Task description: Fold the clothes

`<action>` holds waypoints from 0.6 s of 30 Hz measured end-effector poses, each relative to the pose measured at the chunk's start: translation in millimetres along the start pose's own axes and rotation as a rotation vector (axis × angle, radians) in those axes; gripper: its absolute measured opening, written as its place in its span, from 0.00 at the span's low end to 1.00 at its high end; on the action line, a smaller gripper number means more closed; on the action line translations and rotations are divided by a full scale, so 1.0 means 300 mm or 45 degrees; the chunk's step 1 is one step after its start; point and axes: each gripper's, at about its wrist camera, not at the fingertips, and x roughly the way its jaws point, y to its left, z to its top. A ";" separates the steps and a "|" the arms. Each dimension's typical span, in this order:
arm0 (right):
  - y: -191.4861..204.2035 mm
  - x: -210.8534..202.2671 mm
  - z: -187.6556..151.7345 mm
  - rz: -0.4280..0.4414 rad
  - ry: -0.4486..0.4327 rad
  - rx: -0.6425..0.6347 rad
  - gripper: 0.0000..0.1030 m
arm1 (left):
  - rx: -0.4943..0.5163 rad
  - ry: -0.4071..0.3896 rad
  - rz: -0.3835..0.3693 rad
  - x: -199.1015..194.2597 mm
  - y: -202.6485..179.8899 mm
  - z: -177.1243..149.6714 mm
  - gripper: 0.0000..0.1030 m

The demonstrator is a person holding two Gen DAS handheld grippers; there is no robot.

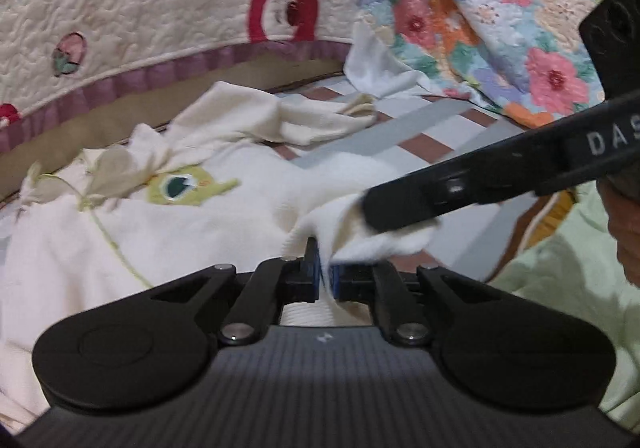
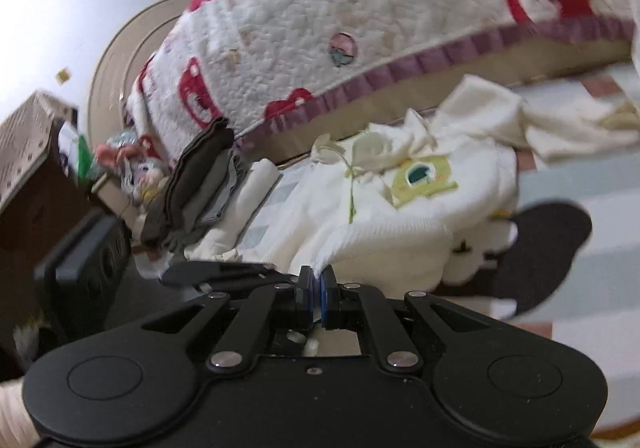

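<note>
Both hand-held grippers, left (image 1: 326, 272) and right (image 2: 317, 290), were clenched on one edge of the cream garment (image 1: 160, 232) lying on the bed. The thin pinch could slip as they lift, dropping the fold

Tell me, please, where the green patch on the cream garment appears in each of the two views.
Left wrist view: the green patch lies left of centre, on the cream garment, above and left of the left gripper.
Right wrist view: the green patch lies right of centre, above and right of the right gripper.
Shared landmark: the quilt with red bears and a purple border, behind the garment.
</note>
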 end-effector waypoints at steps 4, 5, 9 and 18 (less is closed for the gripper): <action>-0.008 0.031 -0.019 -0.042 0.029 -0.005 0.09 | -0.121 -0.031 0.097 -0.010 0.129 -0.007 0.03; -0.010 0.039 -0.030 -0.092 0.035 -0.014 0.10 | -0.170 -0.037 0.129 -0.010 0.168 -0.011 0.03; -0.019 0.098 -0.076 -0.305 0.171 -0.127 0.10 | -0.388 -0.057 0.255 -0.024 0.337 -0.044 0.02; 0.057 0.260 -0.065 -0.385 0.294 -0.406 0.35 | -0.621 -0.047 0.294 -0.060 0.514 -0.167 0.02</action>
